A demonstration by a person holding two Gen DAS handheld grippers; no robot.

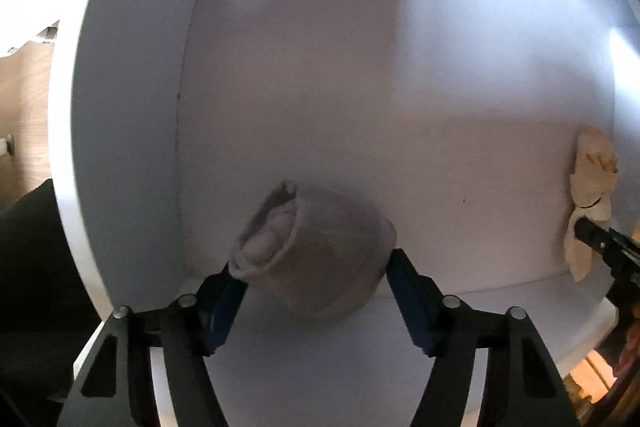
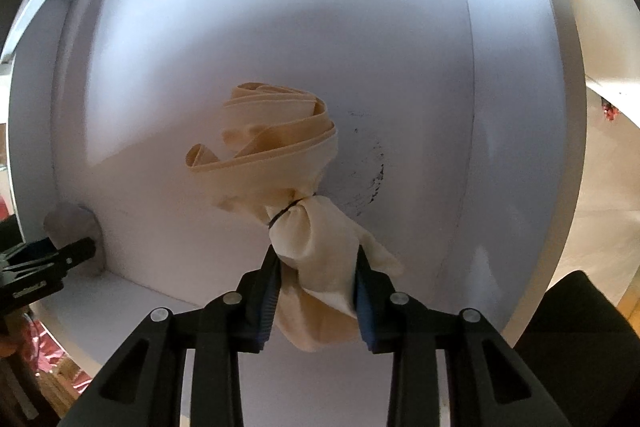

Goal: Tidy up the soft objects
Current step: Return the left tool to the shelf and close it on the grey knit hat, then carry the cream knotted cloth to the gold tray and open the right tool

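Both grippers reach into a white shelf compartment [image 1: 480,327]. My left gripper [image 1: 312,263] has its jaws wide apart around a rolled grey sock bundle [image 1: 316,247], which lies on the shelf floor near the left wall; the left fingertip touches the bundle's edge. My right gripper [image 2: 316,259] is shut on a cream cloth bundle [image 2: 280,163] tied with a thin black band and holds it up in front of the back wall. The cream bundle [image 1: 590,195] and the right gripper's tip also show at the right edge of the left wrist view. The grey bundle [image 2: 72,223] shows at the far left of the right wrist view.
The compartment has a white back wall [image 2: 400,47], a left wall [image 1: 132,107] and a right wall [image 2: 520,107]. Dark scuff marks [image 2: 372,179] sit on the back wall. A wood surface [image 1: 28,107] shows outside at the left.
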